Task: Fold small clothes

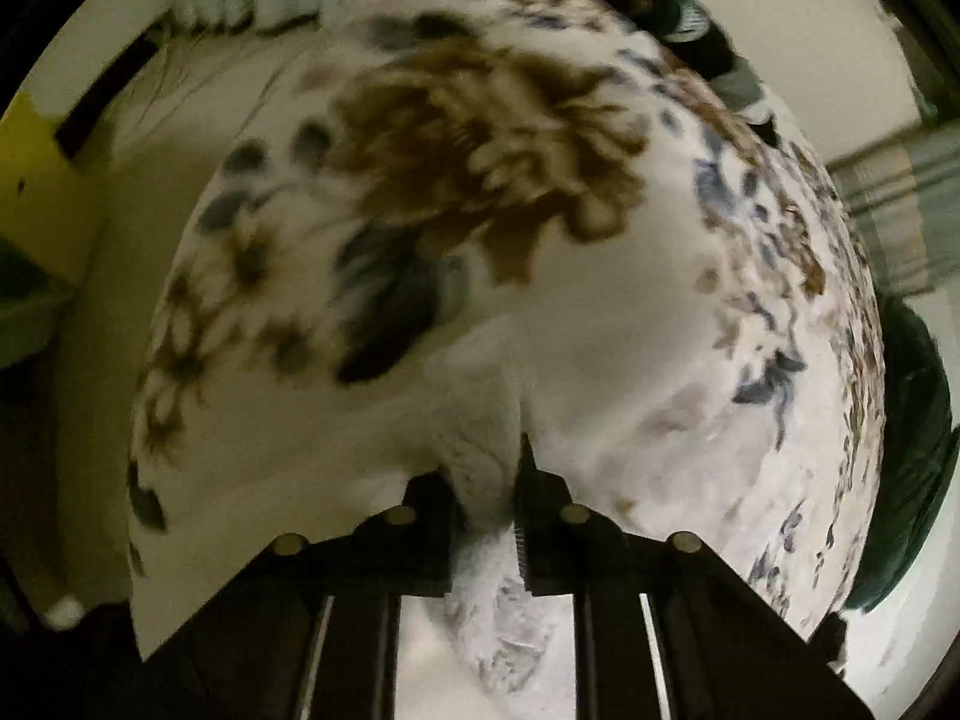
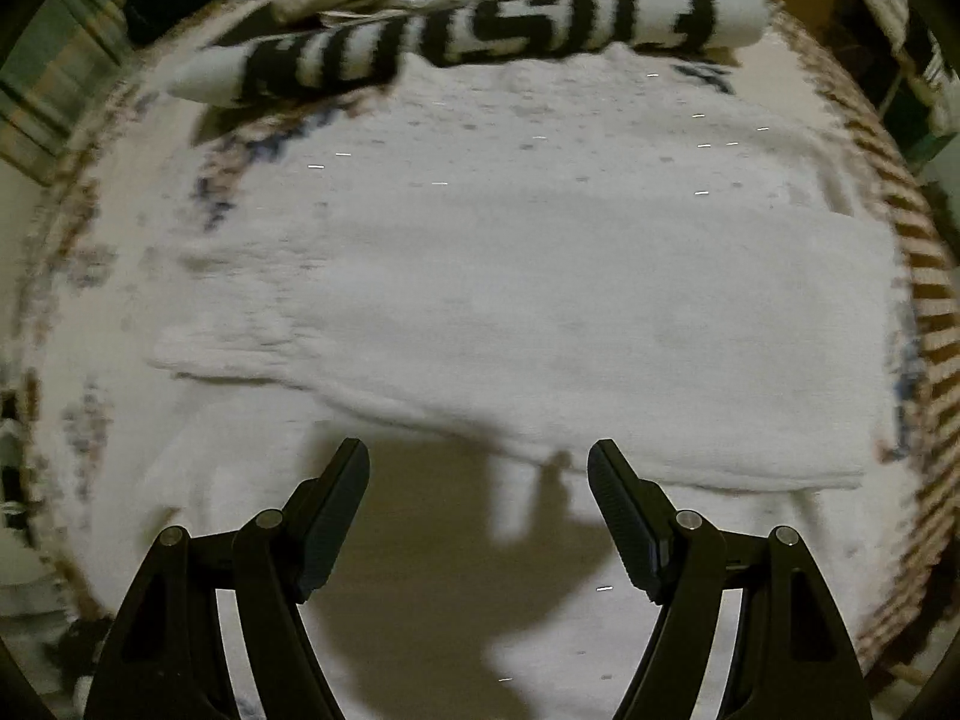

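Observation:
A white floral garment (image 1: 480,210) with brown and blue-grey flower prints fills the left wrist view, lifted and hanging toward the camera. My left gripper (image 1: 486,480) is shut on a pinched fold of this garment. In the right wrist view a white folded cloth (image 2: 540,330) lies flat on a white textured surface (image 2: 180,510). My right gripper (image 2: 478,462) is open and empty, just short of the cloth's near edge. A white rolled cloth with black lettering (image 2: 480,42) lies beyond the folded cloth.
A brown-striped border (image 2: 936,312) curves along the right of the surface. A cream bed sheet (image 1: 120,240) lies left of the garment. Dark green fabric (image 1: 912,450) sits at the right, striped cloth (image 1: 900,210) above it. A yellow object (image 1: 30,168) is at far left.

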Motion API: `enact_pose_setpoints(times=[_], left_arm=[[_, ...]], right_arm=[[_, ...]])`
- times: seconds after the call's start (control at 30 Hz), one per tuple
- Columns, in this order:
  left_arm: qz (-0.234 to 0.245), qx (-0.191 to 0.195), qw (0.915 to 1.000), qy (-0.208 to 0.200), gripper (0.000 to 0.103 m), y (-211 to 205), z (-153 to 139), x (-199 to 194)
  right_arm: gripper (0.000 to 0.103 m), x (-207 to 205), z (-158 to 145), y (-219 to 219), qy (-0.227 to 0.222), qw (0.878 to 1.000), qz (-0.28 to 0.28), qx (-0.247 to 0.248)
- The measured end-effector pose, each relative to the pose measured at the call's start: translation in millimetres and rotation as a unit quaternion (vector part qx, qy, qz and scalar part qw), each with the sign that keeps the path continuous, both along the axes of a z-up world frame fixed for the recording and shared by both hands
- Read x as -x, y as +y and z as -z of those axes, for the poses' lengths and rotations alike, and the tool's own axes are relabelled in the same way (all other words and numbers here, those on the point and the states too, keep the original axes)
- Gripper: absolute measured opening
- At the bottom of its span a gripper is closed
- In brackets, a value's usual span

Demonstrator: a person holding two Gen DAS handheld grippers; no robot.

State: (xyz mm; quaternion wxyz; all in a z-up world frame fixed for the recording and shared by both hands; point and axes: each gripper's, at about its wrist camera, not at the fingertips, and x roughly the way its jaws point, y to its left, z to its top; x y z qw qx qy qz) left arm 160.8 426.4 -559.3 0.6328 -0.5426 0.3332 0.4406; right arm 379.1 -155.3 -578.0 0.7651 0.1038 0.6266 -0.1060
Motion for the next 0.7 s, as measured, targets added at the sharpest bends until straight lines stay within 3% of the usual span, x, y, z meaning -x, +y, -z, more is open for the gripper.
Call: enact_pose_setpoints(times=[0.07,0.17,0.23,0.33,0.47,0.5,0.6,0.67,0.7], left_arm=[[0.031,-0.036,0.9988,0.006,0.011,-3.2,-20.3,-12.1],[0.092,-0.103,0.9904,0.012,0.010,-8.6,-61.4,-36.2],[0.133,-0.146,0.9803,0.008,0.010,-15.3,-93.7,-57.0],[0.187,-0.201,0.9615,-0.011,0.010,-37.0,-138.8,-90.7],[0.270,-0.265,0.9239,-0.055,0.010,-91.0,-201.5,-142.6],[0.299,-0.280,0.9099,-0.067,0.010,-114.0,-217.6,-161.1],[0.364,-0.295,0.8779,-0.097,0.010,-171.4,-241.8,-205.2],[0.415,-0.298,0.8523,-0.113,0.010,-221.5,-250.3,-232.0],[0.448,-0.295,0.8345,-0.124,0.010,-258.9,-250.9,-248.1]], right_arm=[[0.077,-3.8,-1.8,-6.8,0.004,1.000,0.005,0.026],[0.083,-10.6,-4.8,-14.5,0.001,0.999,0.006,0.036],[0.093,-14.5,-5.9,-20.5,-0.004,0.999,0.006,0.036],[0.093,-21.8,-6.4,-29.1,-0.007,1.000,0.008,0.021],[0.093,-23.2,-7.3,-50.5,-0.014,1.000,0.024,0.001],[0.093,-21.5,-8.5,-59.3,-0.016,0.999,0.029,-0.005],[0.093,-11.0,-10.2,-97.2,-0.018,0.998,0.054,-0.021],[0.093,-3.4,-9.2,-121.6,-0.017,0.997,0.071,-0.028],[0.093,2.8,-8.5,-141.1,-0.015,0.996,0.086,-0.028]])
